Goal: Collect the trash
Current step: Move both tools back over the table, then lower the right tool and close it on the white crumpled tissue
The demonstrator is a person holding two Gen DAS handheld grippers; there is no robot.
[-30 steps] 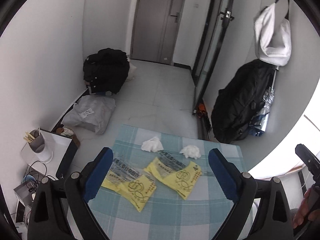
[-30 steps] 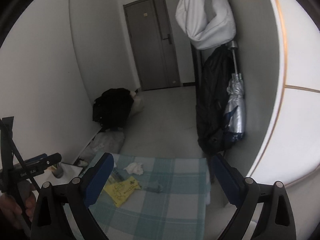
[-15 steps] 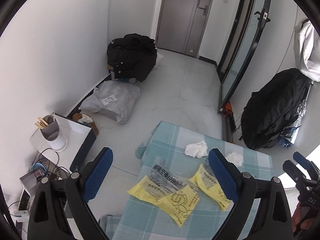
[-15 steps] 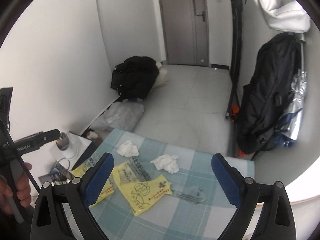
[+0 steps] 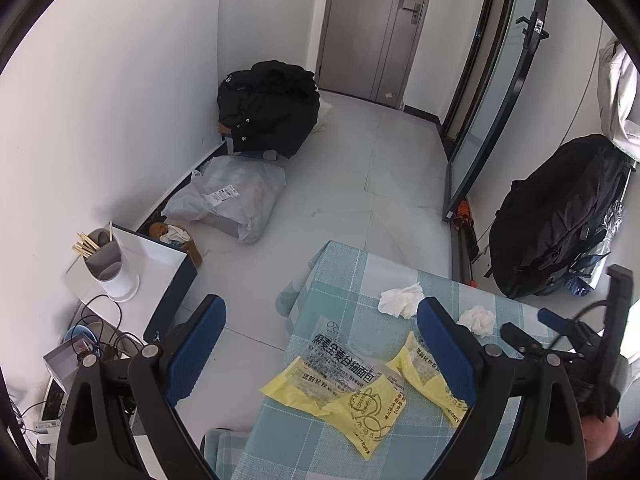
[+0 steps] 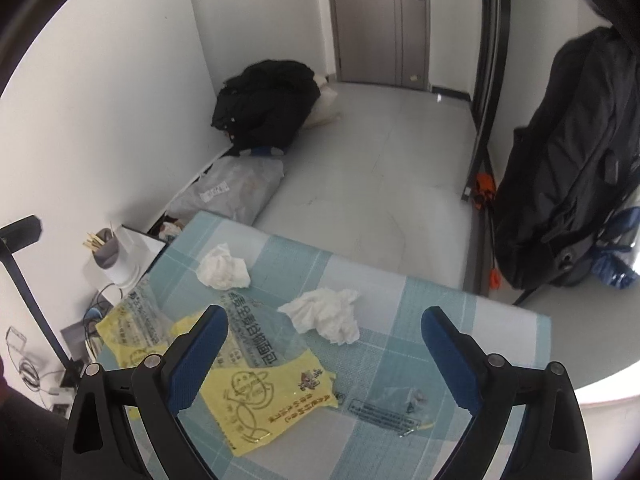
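On the blue checked tablecloth [image 5: 344, 272] lie two crumpled white tissues [image 5: 401, 300] [image 5: 479, 319] and two yellow-and-clear snack wrappers [image 5: 344, 380] [image 5: 436, 376]. In the right wrist view the tissues [image 6: 222, 268] [image 6: 326, 314], the wrappers [image 6: 256, 384] [image 6: 132, 328] and a small clear packet [image 6: 394, 404] show on the cloth [image 6: 440, 300]. My left gripper [image 5: 320, 320] is open and empty above the table's left edge. My right gripper [image 6: 324, 324] is open and empty over the nearer tissue; it shows at the right of the left wrist view [image 5: 560, 332].
A low white stand [image 5: 160, 256] with a cup of sticks [image 5: 108, 264] and cables is left of the table. A grey plastic bag [image 5: 228, 200] and black jacket [image 5: 268, 108] lie on the floor. A black backpack [image 5: 556, 216] hangs on the right wall.
Both grippers have swung left and tipped down. The table has slid right in the left view; the right view has come closer over the tissues and wrappers.
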